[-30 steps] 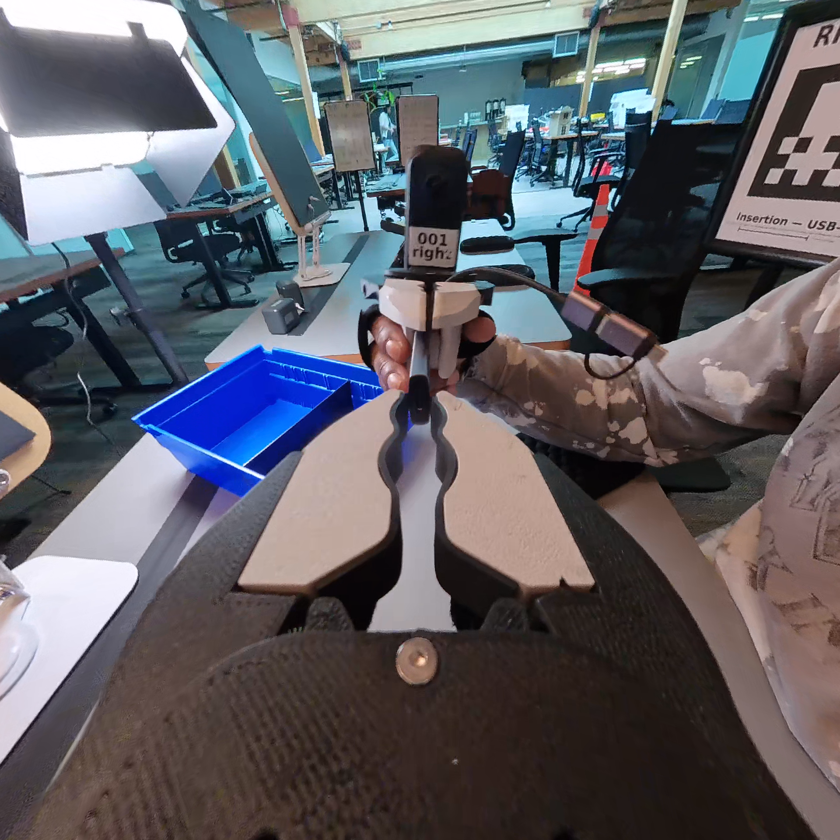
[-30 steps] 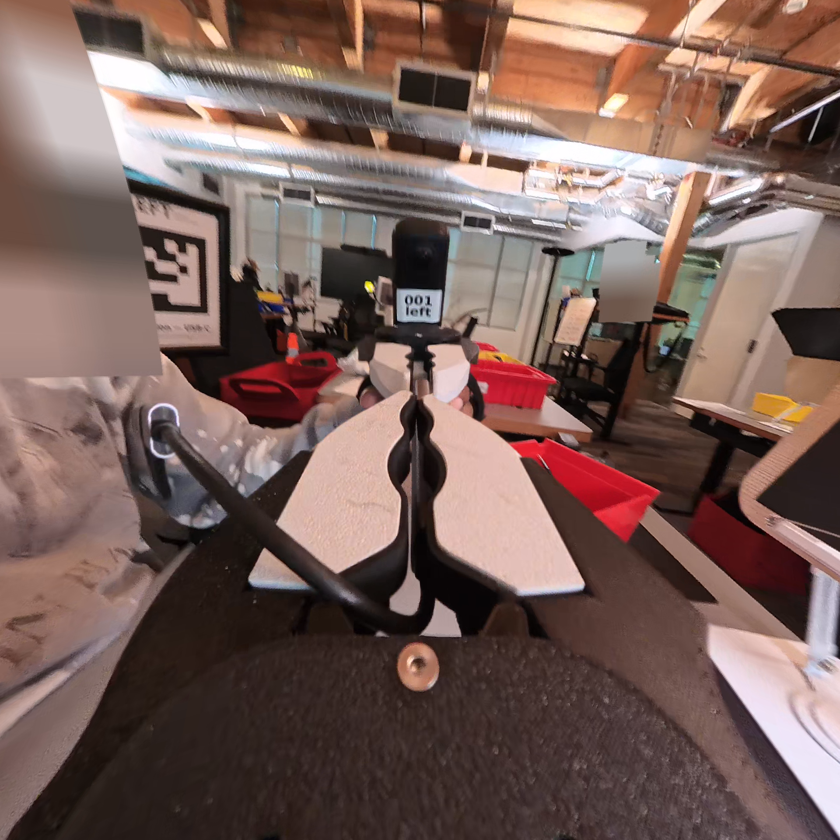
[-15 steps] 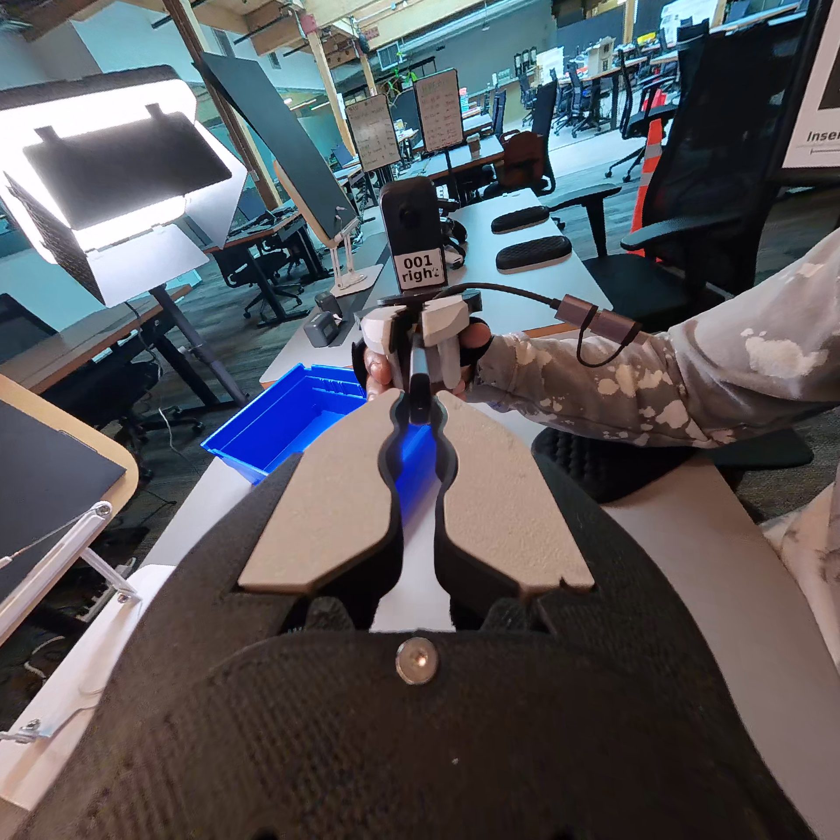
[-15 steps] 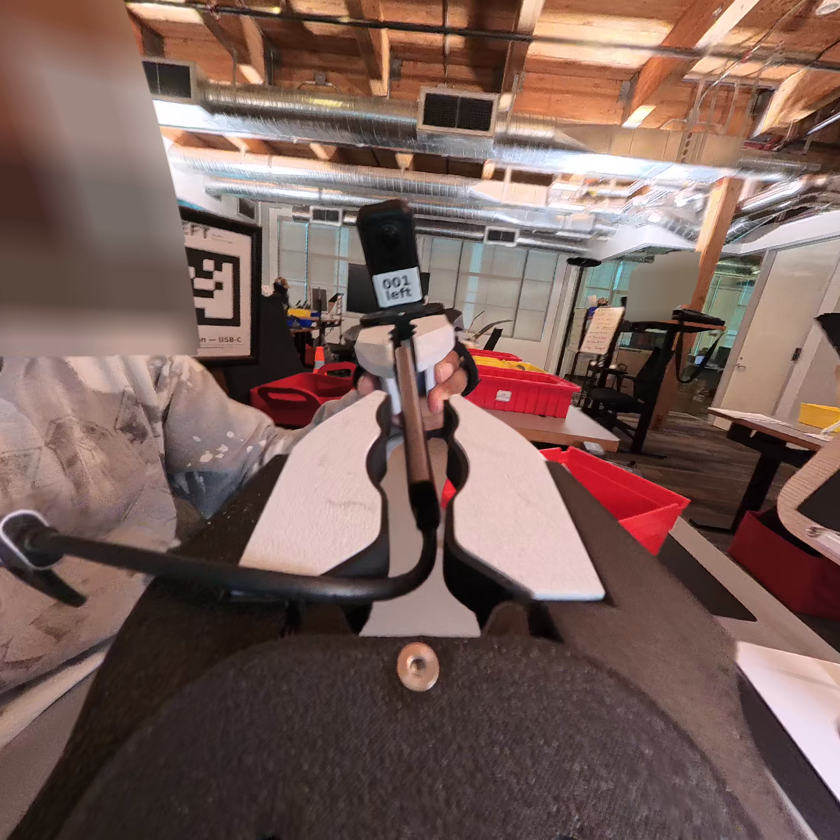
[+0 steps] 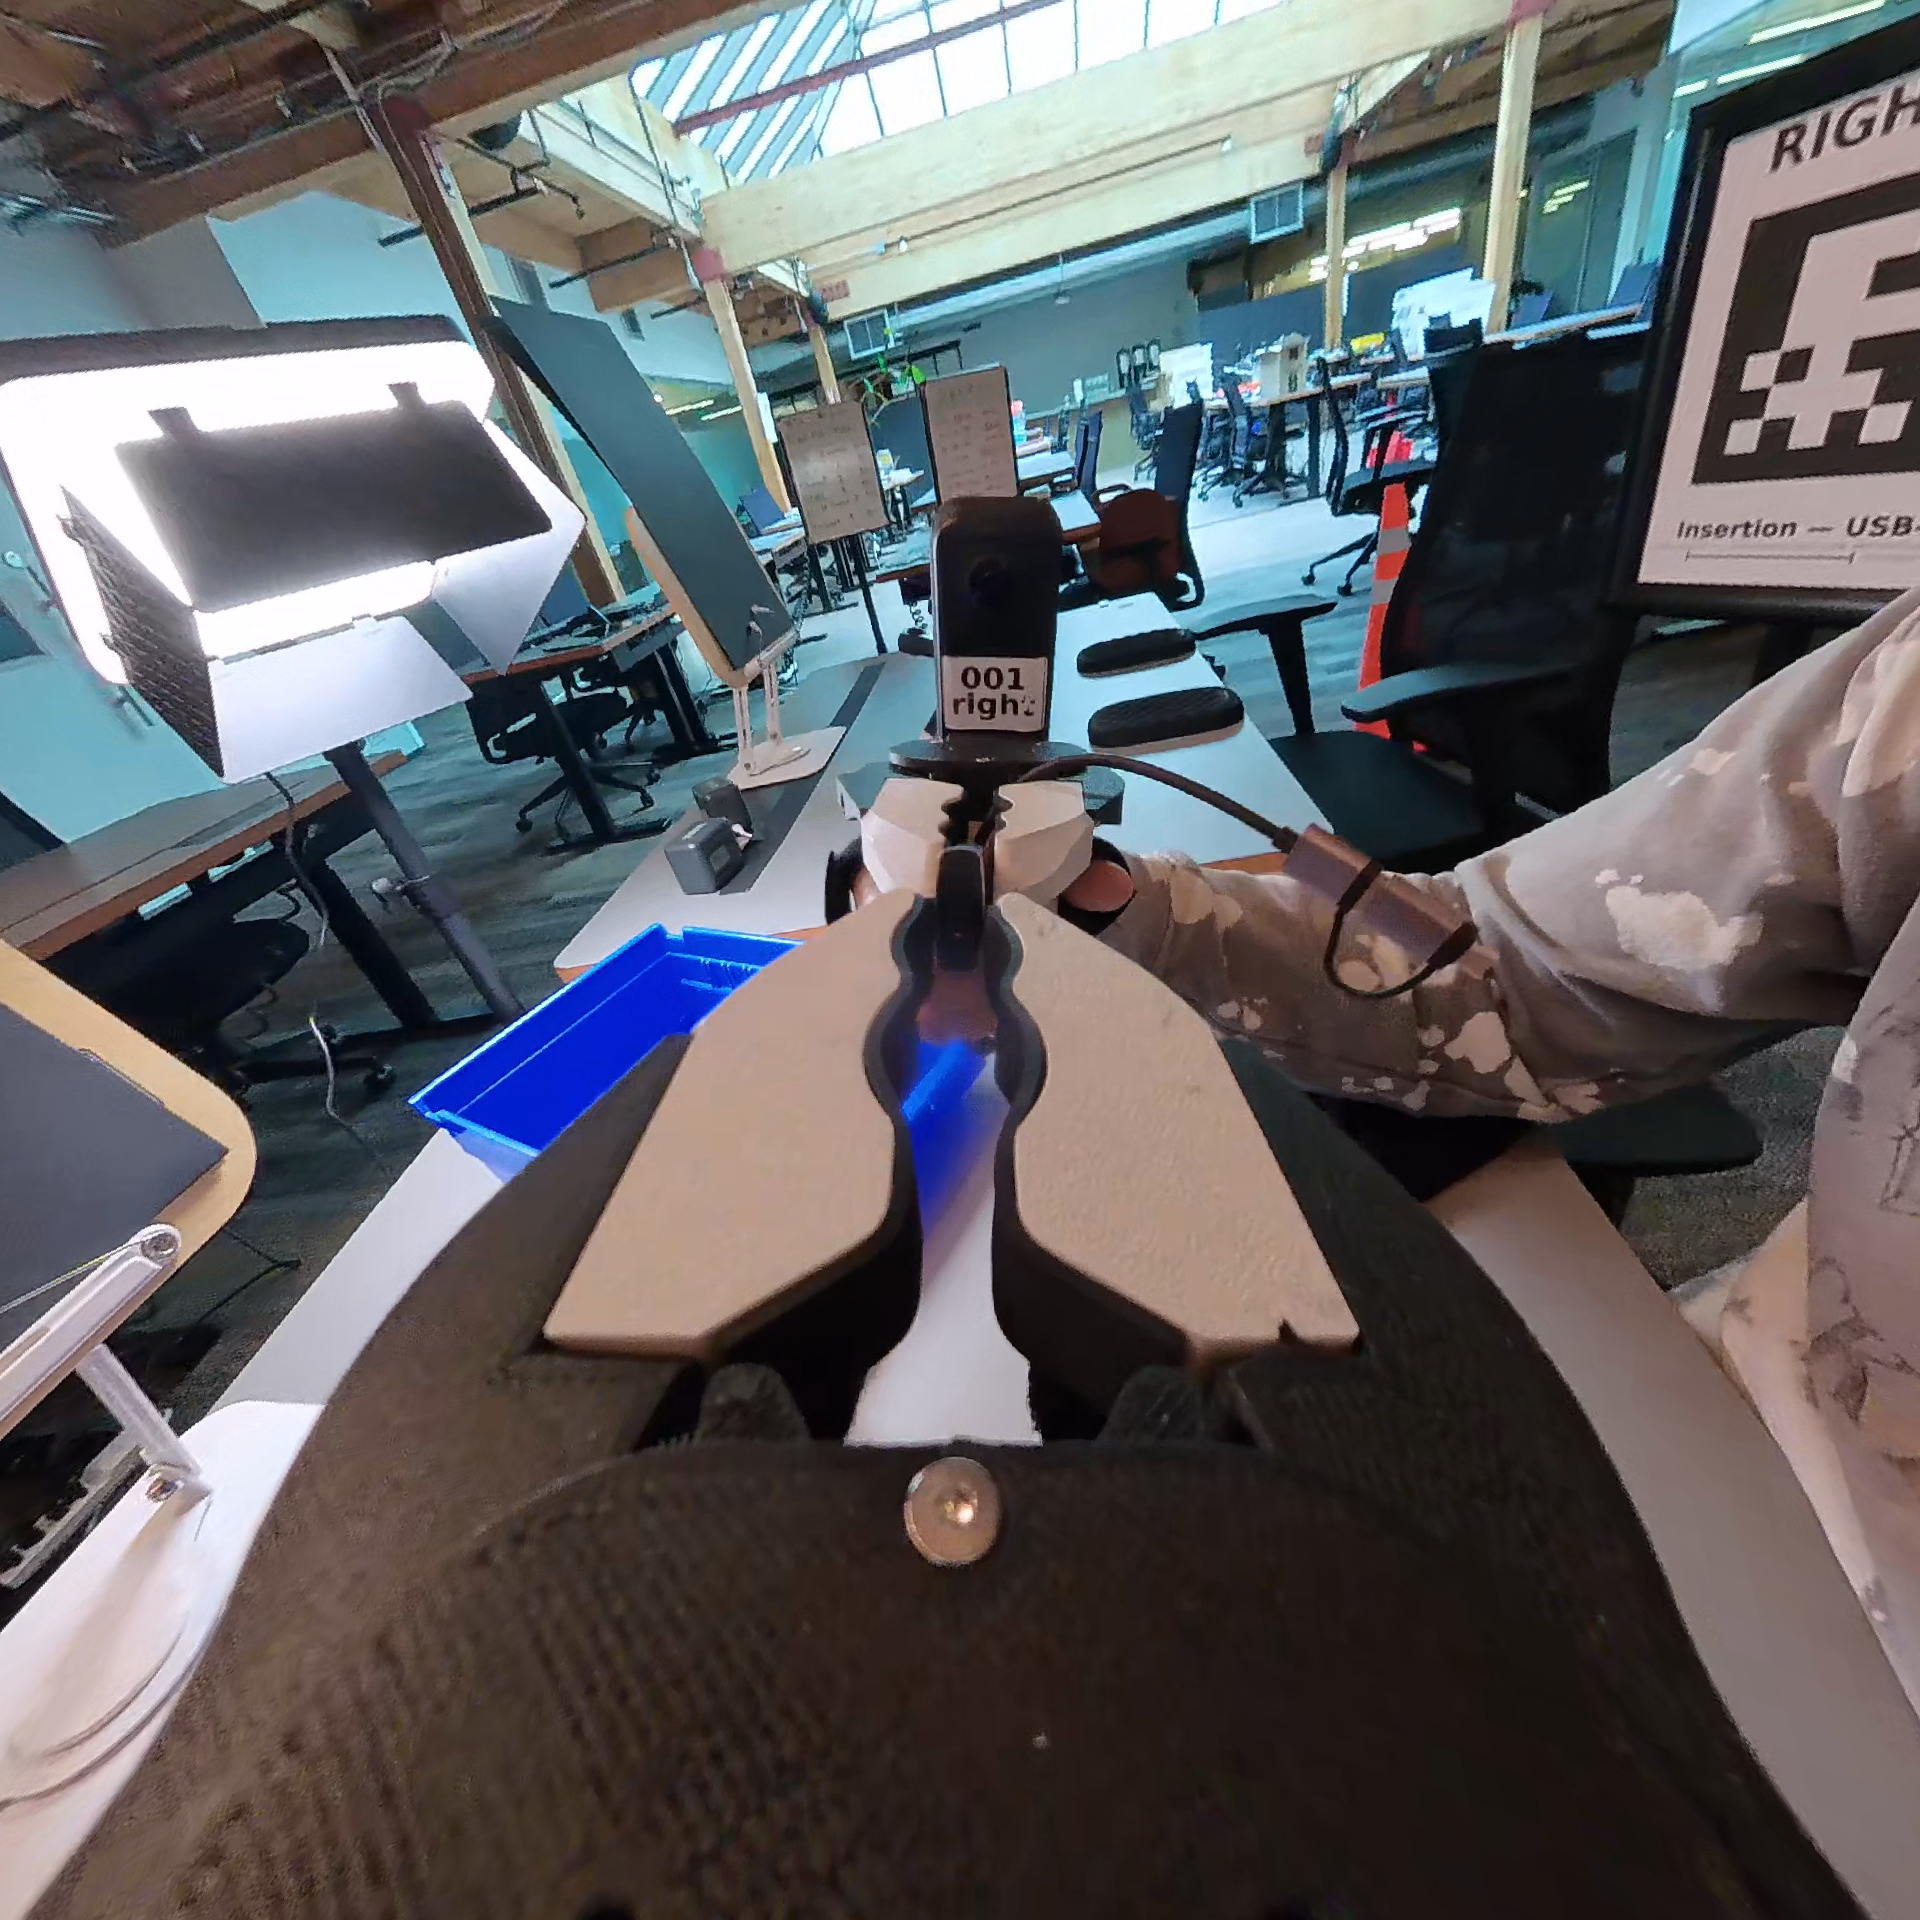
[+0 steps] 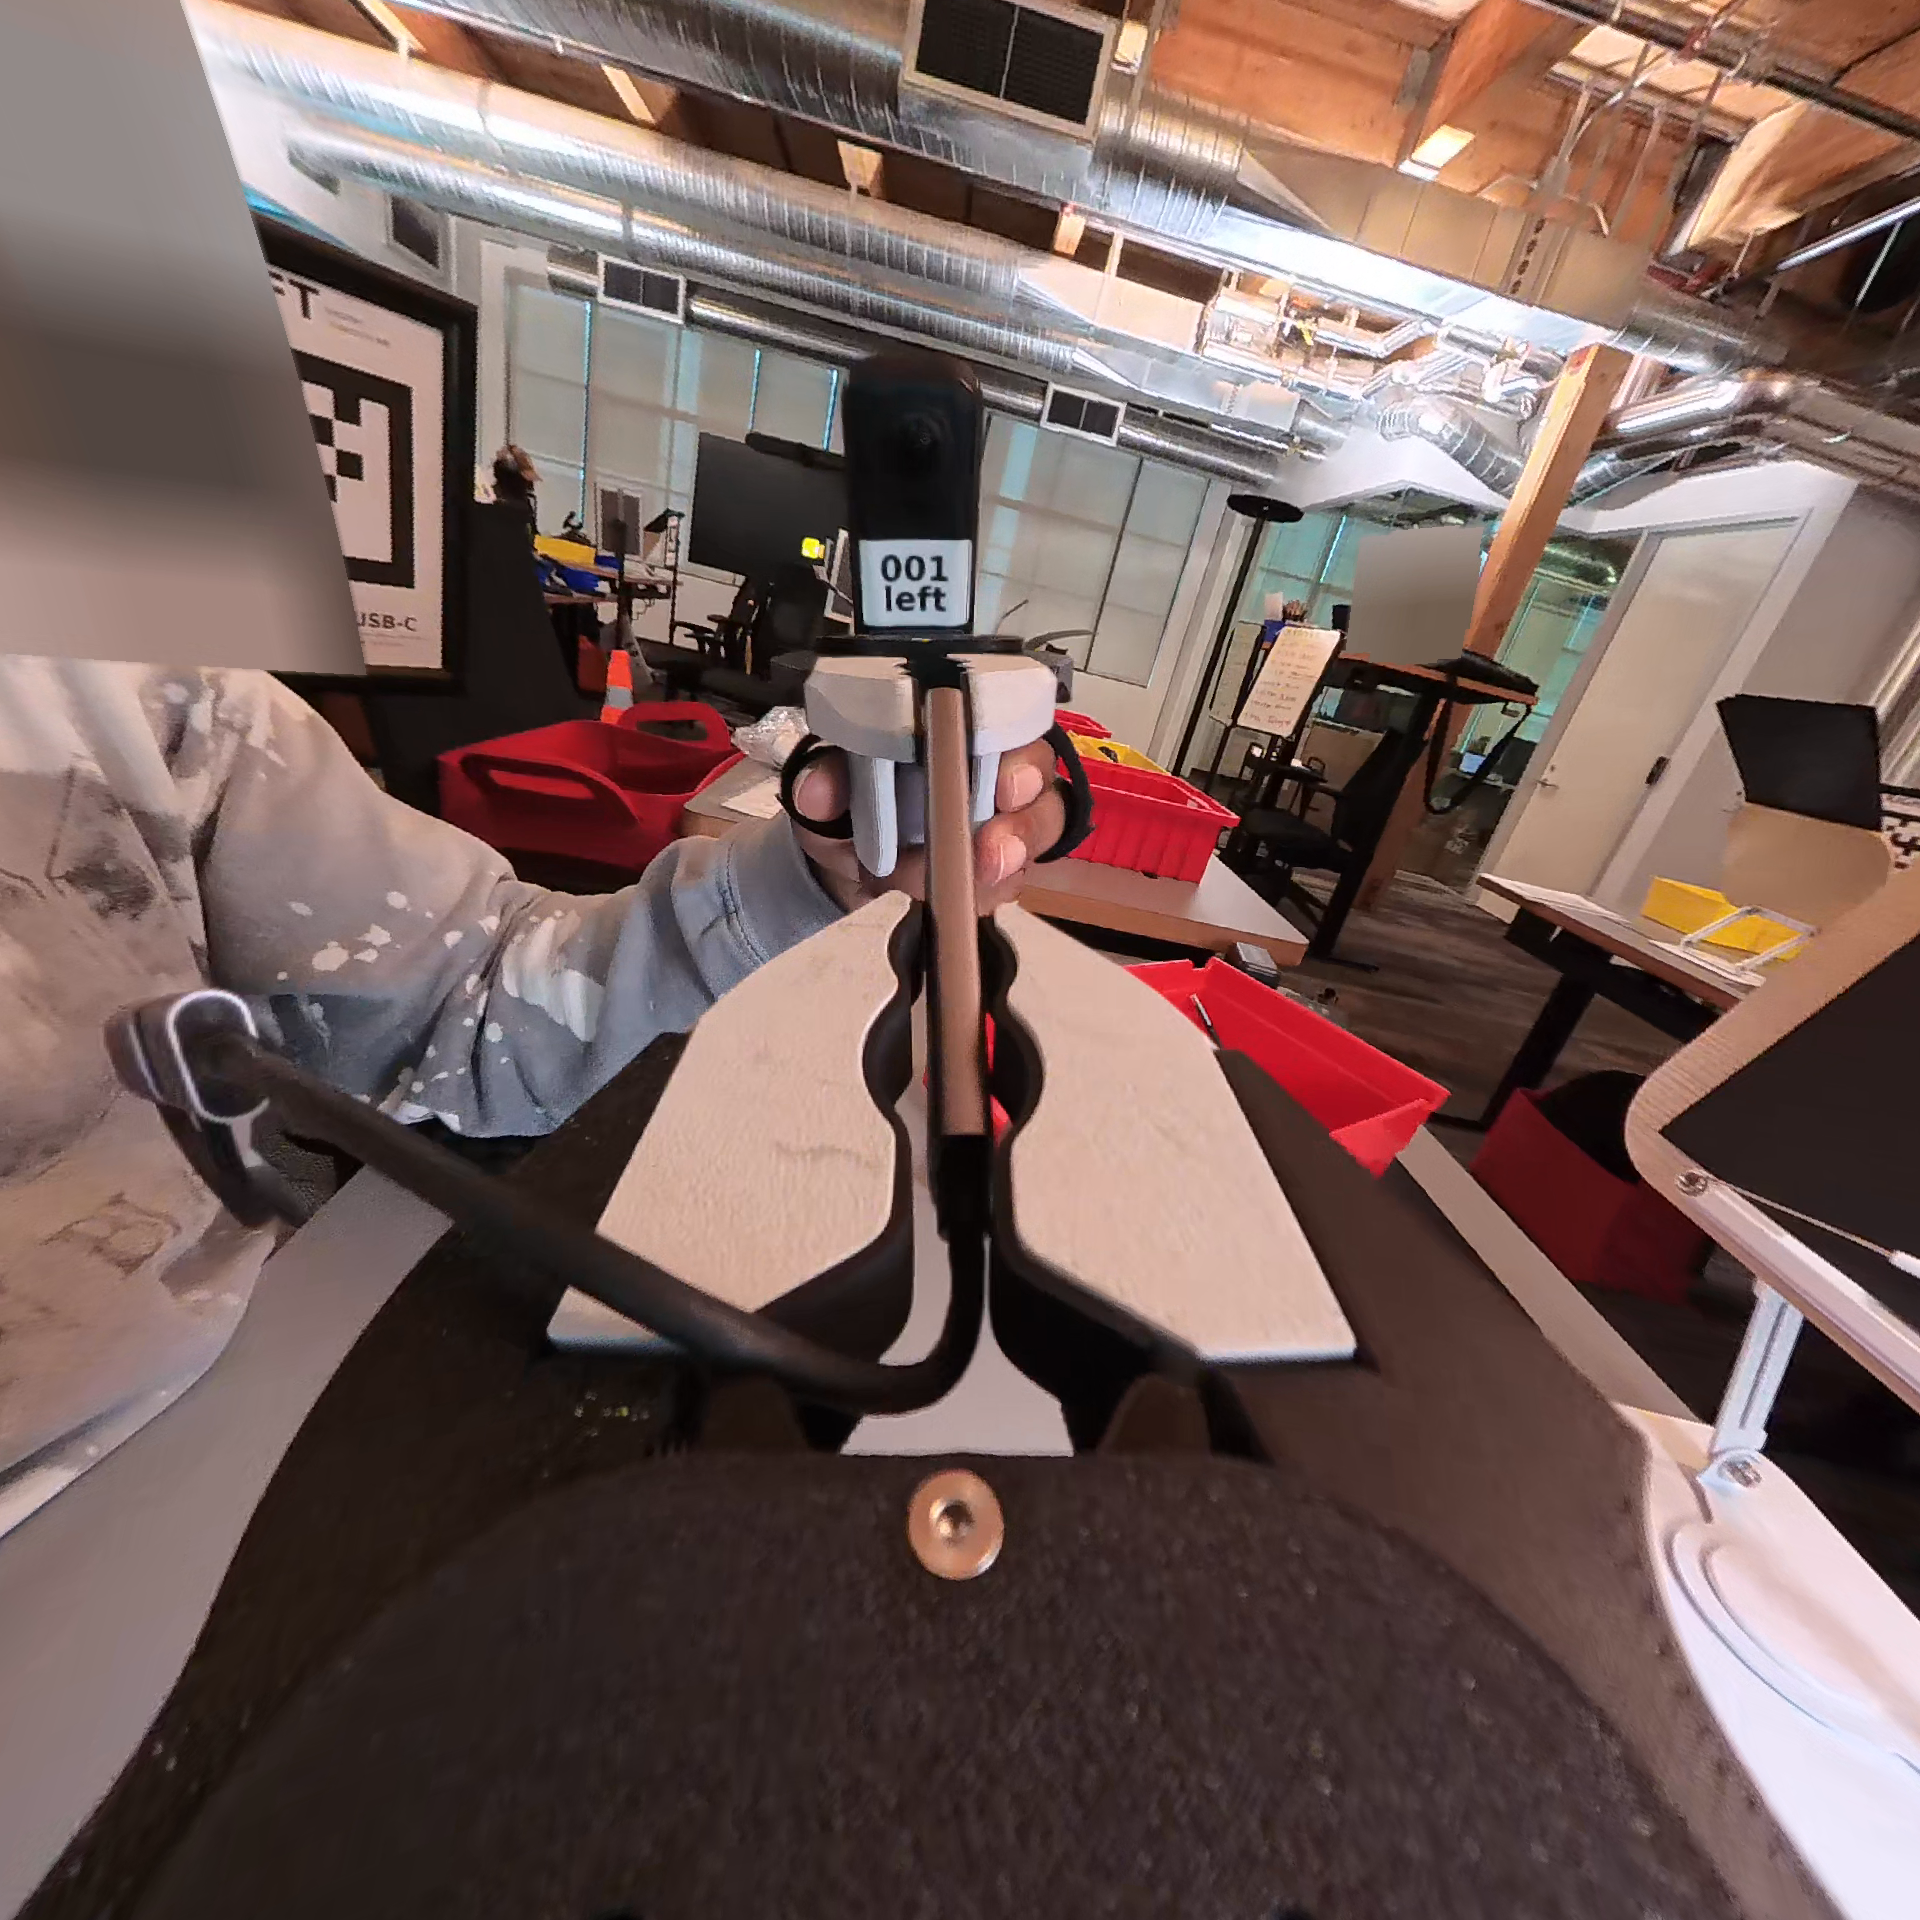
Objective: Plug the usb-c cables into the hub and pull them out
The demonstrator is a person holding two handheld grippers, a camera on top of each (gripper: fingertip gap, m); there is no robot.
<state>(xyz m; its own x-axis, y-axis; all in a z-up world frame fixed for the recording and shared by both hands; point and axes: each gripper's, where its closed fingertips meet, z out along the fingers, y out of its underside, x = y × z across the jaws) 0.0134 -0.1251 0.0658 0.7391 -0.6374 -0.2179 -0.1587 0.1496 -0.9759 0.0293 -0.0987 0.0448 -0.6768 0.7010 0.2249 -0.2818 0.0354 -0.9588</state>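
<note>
Left gripper (image 5: 956, 914), closed on the far end of the slim bronze hub (image 6: 954, 1018); right gripper (image 6: 951, 920), fingers pinched onto the same bar nearer its camera. The hub is held in the air between the facing grippers, its long axis running near to far. The black cable (image 6: 520, 1231) leaves its near end and trails left to a grey connector (image 5: 1340, 868). The cable appears seated, so pulling out probably remains.
</note>
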